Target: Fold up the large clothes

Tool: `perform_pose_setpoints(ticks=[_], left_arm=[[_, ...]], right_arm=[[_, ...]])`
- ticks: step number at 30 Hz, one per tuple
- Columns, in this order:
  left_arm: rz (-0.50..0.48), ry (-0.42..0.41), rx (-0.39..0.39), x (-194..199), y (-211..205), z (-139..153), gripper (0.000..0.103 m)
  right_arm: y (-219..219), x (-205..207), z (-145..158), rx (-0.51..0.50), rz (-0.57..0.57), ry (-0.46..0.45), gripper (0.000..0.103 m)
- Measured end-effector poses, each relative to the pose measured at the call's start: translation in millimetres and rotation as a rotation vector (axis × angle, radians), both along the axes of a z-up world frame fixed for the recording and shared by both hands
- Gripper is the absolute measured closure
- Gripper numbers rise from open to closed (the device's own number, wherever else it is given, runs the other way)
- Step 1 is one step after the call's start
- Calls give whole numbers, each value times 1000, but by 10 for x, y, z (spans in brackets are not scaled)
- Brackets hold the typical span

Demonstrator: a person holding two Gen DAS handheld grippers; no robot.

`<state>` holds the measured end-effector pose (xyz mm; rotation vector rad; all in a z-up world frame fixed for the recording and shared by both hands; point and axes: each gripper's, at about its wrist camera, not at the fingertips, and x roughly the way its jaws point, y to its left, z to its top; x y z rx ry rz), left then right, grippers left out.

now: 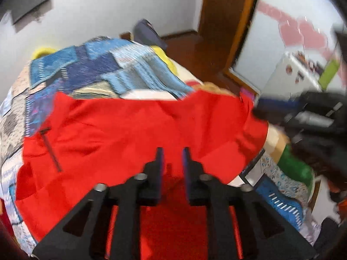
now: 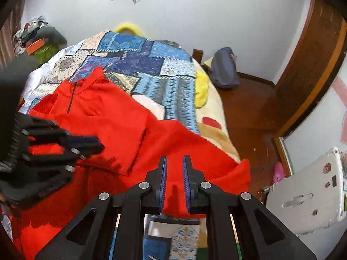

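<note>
A large red zip-neck top (image 2: 121,125) lies spread over the bed, collar toward the far left. My right gripper (image 2: 174,162) is shut on the near hem, and a pinch of red cloth hangs between its blue pads. My left gripper (image 1: 172,151) hovers over the red top (image 1: 130,130) with its jaws apart; a small ridge of cloth shows in the gap, and the pads do not press on it. In the right wrist view the left gripper (image 2: 97,144) sits at the left over the garment. The left wrist view shows the right gripper (image 1: 259,110), blurred, at the top's right edge.
A blue patchwork quilt (image 2: 151,65) covers the bed, with a yellow pillow (image 2: 128,27) at the head. A wooden floor (image 2: 249,108) runs along the right side, with a grey bag (image 2: 224,69) against the wall. A white stickered case (image 2: 308,190) stands near right.
</note>
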<state>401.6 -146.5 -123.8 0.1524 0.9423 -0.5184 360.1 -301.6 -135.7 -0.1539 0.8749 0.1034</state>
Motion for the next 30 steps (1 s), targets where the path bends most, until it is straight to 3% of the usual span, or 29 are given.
perform_pose_setpoints(ticks=[2,4,6,9,13,15,17,20,25,27,30], left_arm=[[64,-33,-16,-2,270,123,48],[142,-94,18,-16,615,202,43],[216,-97,76,-6,1004,125,40],[313,6,120,40,1527,-279,40],[388,137,197,10,1924,-978,40],[398,176,228,-31,1980,-1266,40],[419,173,207,-126,2034,-1450,39],[451,126,182,-242,2064,-1480,39],[473,100,199,-314,2027,-1522,38],[470,102,215,-305,2014,-1519,38],[485,121,222,-276,1992,-1488,38]], right_arm=[[91,60,-2,25,21,6,94],[262,133,-3,52,54,10,94],[502,255,-42,57,94,19,94],[818,443,-190,44,140,57,94],[1211,735,-633,-32,160,149,94],[1307,826,-899,-114,127,174,94],[1334,879,-1087,-220,69,174,94],[1327,865,-1212,-370,19,89,94],[1403,771,-1318,-540,42,55,94],[1407,730,-1349,-582,51,41,94],[1373,701,-1335,-566,47,40,94]])
